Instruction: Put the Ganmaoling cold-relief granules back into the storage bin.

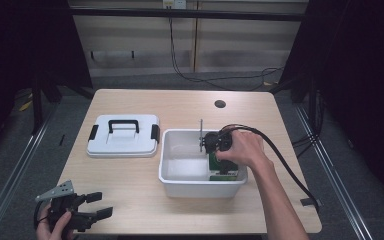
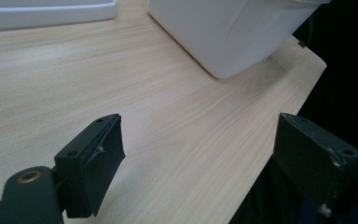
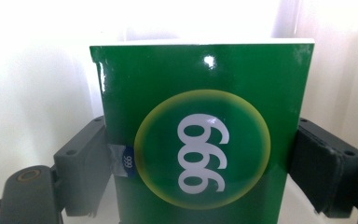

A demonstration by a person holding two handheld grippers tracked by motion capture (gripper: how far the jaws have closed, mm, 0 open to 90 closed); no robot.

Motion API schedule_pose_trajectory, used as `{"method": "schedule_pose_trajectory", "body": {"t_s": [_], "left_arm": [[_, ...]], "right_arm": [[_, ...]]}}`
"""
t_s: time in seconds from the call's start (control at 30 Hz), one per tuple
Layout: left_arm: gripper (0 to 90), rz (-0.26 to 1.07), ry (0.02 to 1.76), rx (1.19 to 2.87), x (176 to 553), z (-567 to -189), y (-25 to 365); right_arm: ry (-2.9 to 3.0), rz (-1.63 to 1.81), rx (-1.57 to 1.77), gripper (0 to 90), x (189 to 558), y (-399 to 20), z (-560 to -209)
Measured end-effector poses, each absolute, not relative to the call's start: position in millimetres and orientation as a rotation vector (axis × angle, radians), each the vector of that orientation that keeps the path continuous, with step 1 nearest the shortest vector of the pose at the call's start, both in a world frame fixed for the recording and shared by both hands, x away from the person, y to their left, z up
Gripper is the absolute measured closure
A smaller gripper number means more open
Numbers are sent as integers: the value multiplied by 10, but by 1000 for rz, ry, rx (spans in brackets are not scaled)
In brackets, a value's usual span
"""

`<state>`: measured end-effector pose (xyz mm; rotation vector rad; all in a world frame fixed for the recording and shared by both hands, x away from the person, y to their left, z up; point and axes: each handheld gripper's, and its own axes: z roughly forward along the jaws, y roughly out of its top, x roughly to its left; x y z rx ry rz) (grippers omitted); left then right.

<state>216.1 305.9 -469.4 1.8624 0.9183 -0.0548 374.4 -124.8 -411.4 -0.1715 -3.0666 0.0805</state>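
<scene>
Green box (image 3: 200, 135) marked with a yellow-ringed circle and white "999"; white tub (image 1: 180, 186) around it; white lid (image 1: 123, 142), black handle, left of tub.

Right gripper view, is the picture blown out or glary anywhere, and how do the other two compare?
Right gripper view: the white bin is overexposed, with a small glare spot on the green box. Left gripper view: the table is evenly lit, its right side dark. High view: dim surroundings, bright tabletop.
</scene>
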Motion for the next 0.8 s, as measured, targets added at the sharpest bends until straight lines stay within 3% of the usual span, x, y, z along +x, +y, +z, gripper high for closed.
{"method": "schedule_pose_trajectory", "body": {"t_s": [0.8], "left_arm": [[160, -48, 914, 1864, 2162, -4690, 3066]], "right_arm": [[-3072, 43, -194, 122, 3730, -1278, -4143]]}}
